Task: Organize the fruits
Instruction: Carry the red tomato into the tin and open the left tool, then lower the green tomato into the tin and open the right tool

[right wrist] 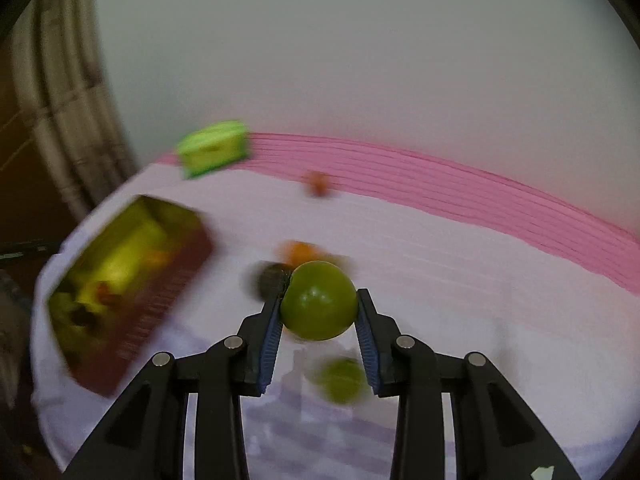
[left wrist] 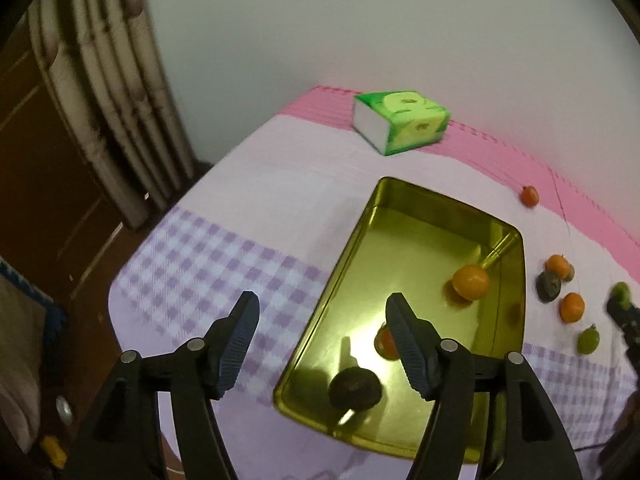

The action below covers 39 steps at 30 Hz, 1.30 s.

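A gold metal tray (left wrist: 348, 256) lies on the cloth and holds an orange (left wrist: 471, 282), a small red-orange fruit (left wrist: 385, 342) and a dark round fruit (left wrist: 354, 389). My left gripper (left wrist: 322, 322) is open and empty, above the tray's near left rim. My right gripper (right wrist: 319, 310) is shut on a green fruit (right wrist: 319, 306) and holds it above the cloth, right of the tray (right wrist: 168, 284). Another green fruit (right wrist: 342, 380) lies below it. Loose oranges (left wrist: 572, 307), a dark fruit (left wrist: 549, 286) and a green fruit (left wrist: 588, 340) lie right of the tray.
A green tissue pack (left wrist: 400, 122) stands at the back of the table. One orange (left wrist: 529, 196) lies alone near the pink mat (left wrist: 520, 160) by the wall. The table's left edge (left wrist: 132, 264) drops to a dark floor and curtain.
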{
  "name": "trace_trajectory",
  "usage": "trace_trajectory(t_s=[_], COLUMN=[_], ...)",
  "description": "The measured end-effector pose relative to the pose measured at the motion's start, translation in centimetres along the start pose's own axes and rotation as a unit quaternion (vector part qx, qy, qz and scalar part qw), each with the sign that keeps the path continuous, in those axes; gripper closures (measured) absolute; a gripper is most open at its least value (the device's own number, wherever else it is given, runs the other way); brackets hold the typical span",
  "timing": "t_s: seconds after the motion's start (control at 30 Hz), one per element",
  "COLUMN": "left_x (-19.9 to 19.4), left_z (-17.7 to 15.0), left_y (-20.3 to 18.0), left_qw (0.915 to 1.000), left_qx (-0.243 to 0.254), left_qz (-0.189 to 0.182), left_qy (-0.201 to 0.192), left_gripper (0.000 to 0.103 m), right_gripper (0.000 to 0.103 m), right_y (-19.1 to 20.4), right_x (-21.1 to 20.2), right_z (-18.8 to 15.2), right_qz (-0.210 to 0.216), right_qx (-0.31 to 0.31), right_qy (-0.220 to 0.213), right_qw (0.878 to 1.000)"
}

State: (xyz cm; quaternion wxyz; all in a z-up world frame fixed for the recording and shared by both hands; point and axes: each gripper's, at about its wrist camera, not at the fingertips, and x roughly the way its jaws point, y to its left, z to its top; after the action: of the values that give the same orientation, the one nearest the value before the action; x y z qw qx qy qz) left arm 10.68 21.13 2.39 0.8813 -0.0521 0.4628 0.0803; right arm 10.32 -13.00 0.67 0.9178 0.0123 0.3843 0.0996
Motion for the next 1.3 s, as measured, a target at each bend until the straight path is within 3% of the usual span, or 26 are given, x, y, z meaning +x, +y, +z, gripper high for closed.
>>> trace_trajectory(t_s=[0.2, 0.4, 0.63, 1.03, 1.3], left_x=[0.3, 1.0, 1.3, 1.8, 1.2], left_z=[-0.5, -0.8, -1.1, -1.3, -1.1], left_y=[2.0, 3.0, 2.3, 1.7, 1.2], left_qw=[0.9986, 0.9972, 0.998, 0.9973, 0.9983], left_qx=[-0.046, -0.069, -0.057, -0.047, -0.038], left_qz=[-0.022, -0.011, -0.001, 0.001, 0.003], left_qy=[0.016, 0.024, 0.027, 0.056, 0.043], left_gripper=[0.036, 0.036, 0.036, 0.036, 0.036], right_gripper=[0.07, 0.07, 0.07, 0.068, 0.068], right_y=[9.5, 16.2, 18.1, 18.9, 19.1], right_x=[2.6, 6.2, 8.8, 9.8, 9.9], right_z=[1.8, 2.0, 1.0, 0.4, 0.2], right_qz=[0.091, 0.107, 0.095, 0.086, 0.087], right_qx=[-0.044, -0.111, -0.131, -0.145, -0.145], right_qy=[0.017, 0.057, 0.088, 0.099, 0.101], right_qw=[0.995, 0.986, 0.983, 0.981, 0.98])
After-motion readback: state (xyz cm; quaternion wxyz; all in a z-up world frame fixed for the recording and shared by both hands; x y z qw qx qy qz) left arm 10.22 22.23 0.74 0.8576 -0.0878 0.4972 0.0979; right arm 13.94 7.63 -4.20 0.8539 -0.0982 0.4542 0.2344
